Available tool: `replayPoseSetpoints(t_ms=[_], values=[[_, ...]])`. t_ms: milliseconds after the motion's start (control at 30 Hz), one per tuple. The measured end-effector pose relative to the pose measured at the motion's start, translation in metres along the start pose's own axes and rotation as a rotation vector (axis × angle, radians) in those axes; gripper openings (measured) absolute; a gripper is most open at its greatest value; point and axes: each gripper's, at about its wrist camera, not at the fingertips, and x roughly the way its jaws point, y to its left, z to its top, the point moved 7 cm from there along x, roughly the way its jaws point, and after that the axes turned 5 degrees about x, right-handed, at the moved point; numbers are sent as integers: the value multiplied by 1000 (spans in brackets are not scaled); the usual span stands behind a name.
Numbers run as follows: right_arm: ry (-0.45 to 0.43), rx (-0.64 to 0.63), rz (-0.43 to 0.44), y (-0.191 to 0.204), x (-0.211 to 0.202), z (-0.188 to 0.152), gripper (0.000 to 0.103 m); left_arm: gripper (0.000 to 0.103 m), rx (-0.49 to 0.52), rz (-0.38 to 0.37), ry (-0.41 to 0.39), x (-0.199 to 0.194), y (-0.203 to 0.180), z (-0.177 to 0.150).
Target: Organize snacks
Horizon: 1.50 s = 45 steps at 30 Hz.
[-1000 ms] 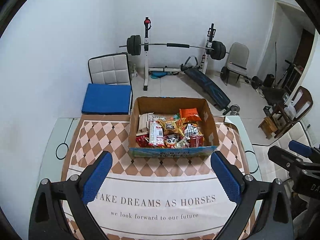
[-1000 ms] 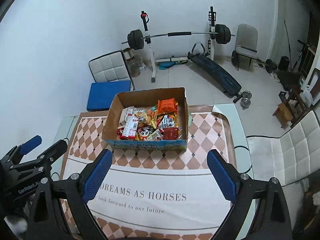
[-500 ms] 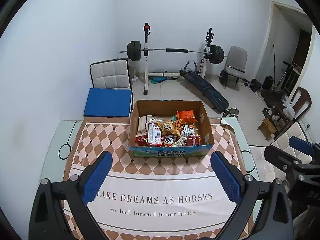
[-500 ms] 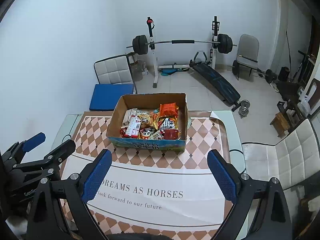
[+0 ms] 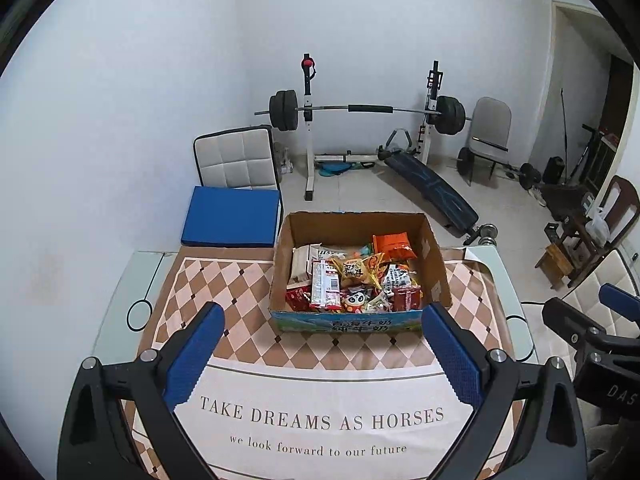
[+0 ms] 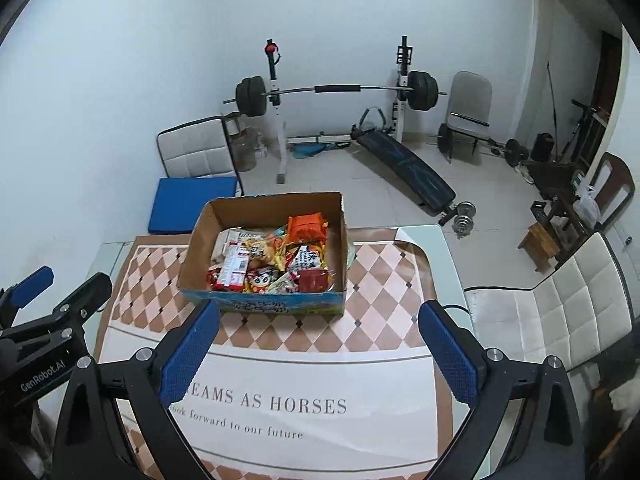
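- Left wrist view: we see a glass table [image 5: 516, 316] covered by a checked mat [image 5: 224, 280] printed "TAKE DREAMS AS HORSES", set in a white-walled room with a tiled floor.
- We count one cardboard box [image 5: 434, 264] at the mat's far middle, open on top, filled with mixed snack packets [image 5: 352, 276]; too jumbled for us to count.
- Left gripper [image 5: 322, 356] hangs over the mat's near part, jaws spread wide, nothing between them, well short of the box.
- Right gripper [image 6: 318, 354] likewise over the near mat, jaws wide and just been opening further, nothing between them.
- We see bare mat on both sides of the box and in front of it; the box's far wall sits close to the table's far edge.
- Behind the table: one barbell rack [image 5: 368, 110], one sloped bench [image 5: 432, 188], one blue pad [image 5: 232, 216] on a white padded chair [image 5: 234, 158].
- Right wrist view: one more white padded chair [image 6: 560, 316] just beside the table's right edge; one grey chair [image 6: 470, 104] by the back wall.
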Motion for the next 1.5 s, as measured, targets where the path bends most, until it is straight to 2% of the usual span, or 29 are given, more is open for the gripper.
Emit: replayPoseSetpoints(t_ms=[433, 633, 1500], values=[[10, 7, -35, -5, 29, 7, 102, 101, -11, 3, 7, 14, 2, 2], [15, 4, -32, -5, 30, 8, 102, 101, -5, 18, 1, 15, 4, 4], [13, -1, -44, -8, 35, 7, 102, 101, -2, -8, 14, 17, 1, 1]])
